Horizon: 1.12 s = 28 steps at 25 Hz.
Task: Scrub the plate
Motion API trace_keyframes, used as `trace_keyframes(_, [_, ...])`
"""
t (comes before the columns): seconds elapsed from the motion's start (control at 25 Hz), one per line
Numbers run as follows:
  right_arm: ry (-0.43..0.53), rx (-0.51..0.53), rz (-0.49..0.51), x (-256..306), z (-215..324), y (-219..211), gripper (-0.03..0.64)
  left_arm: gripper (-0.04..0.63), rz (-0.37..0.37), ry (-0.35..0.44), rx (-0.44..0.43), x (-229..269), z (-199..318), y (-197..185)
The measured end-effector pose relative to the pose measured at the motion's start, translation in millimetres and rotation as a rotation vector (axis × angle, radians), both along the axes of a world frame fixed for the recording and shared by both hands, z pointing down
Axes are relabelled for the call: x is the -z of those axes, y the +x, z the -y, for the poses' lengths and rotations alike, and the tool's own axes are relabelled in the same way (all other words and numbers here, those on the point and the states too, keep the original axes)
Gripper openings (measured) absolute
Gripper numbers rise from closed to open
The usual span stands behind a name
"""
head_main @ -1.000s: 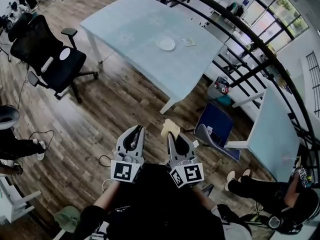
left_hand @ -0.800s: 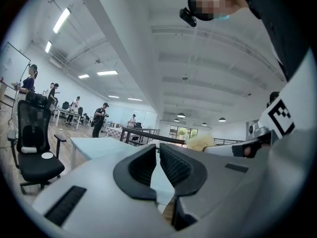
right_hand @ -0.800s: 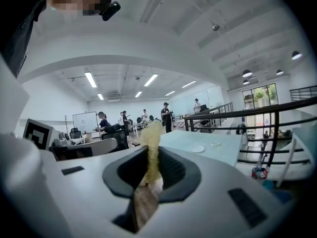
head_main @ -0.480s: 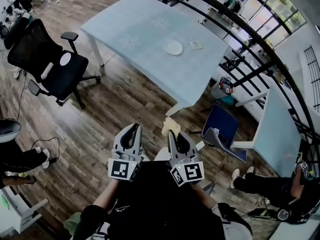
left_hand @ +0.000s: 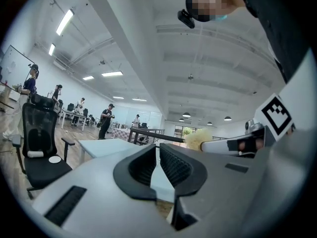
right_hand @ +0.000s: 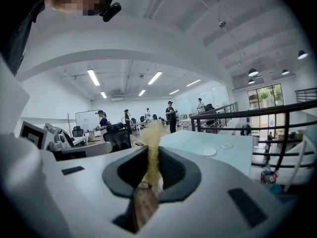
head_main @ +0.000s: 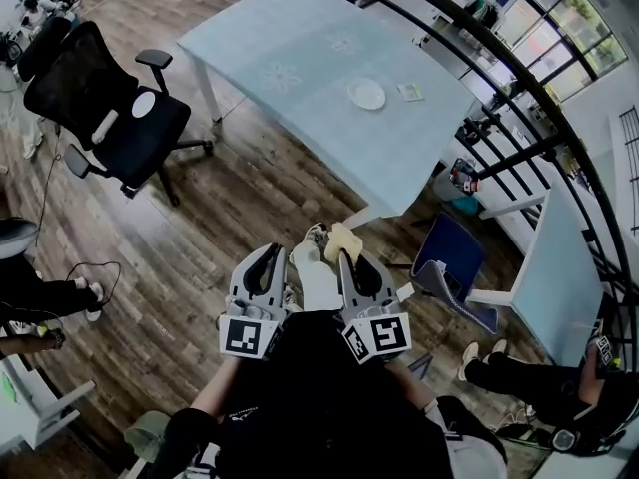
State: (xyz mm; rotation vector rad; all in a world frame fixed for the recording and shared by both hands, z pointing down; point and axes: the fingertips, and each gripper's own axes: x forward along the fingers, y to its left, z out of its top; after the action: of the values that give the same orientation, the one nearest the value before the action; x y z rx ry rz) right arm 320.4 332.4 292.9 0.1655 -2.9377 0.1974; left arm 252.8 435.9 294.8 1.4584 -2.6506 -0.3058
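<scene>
While a step has brought the far table [head_main: 300, 78] nearer, the plate [head_main: 366, 94] stays unreached; right gripper [head_main: 349, 257] clamps the sponge [head_main: 342, 238], left gripper [head_main: 268, 259] is closed and empty.

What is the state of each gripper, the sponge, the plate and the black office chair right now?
left gripper: shut, holding nothing.
right gripper: shut on the yellow sponge.
yellow sponge: pinched upright between the jaws, sticking out past them.
white plate: flat on the light blue table, untouched, far from both grippers.
black office chair: upright, nobody in it.
</scene>
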Motion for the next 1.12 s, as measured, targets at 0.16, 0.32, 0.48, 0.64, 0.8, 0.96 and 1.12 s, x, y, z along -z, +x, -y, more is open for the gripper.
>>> trace_keyframes(0.16, [-0.003, 0.045, 0.006, 1, 0, -30, 0.06, 0.032, -0.001, -0.017, 0.058, 4, -6, -27])
trace_keyframes(0.32, [-0.022, 0.06, 0.006, -1, 9, -52, 0.06, 0.033, 0.003, -0.014, 0.081, 6, 2, -49])
trace_keyframes(0.48, [-0.041, 0.054, -0.005, -5, 29, -75, 0.06, 0.033, -0.032, -0.044, 0.038, -1, 28, -71])
trace_keyframes(0.64, [-0.053, 0.041, -0.019, -8, 58, -102, 0.06, 0.033, -0.007, -0.042, 0.011, 6, 59, -95])
trace_keyframes(0.8, [-0.059, 0.038, -0.008, -4, 84, -130, 0.06, 0.034, -0.01, -0.06, 0.022, 11, 84, -122])
trace_keyframes(0.96, [-0.058, 0.029, 0.006, 2, 113, -155, 0.06, 0.034, 0.001, -0.062, 0.016, 15, 115, -151])
trace_keyframes(1.12, [-0.057, -0.005, 0.016, 6, 154, -171, 0.06, 0.032, -0.005, -0.062, -0.024, 18, 159, -168])
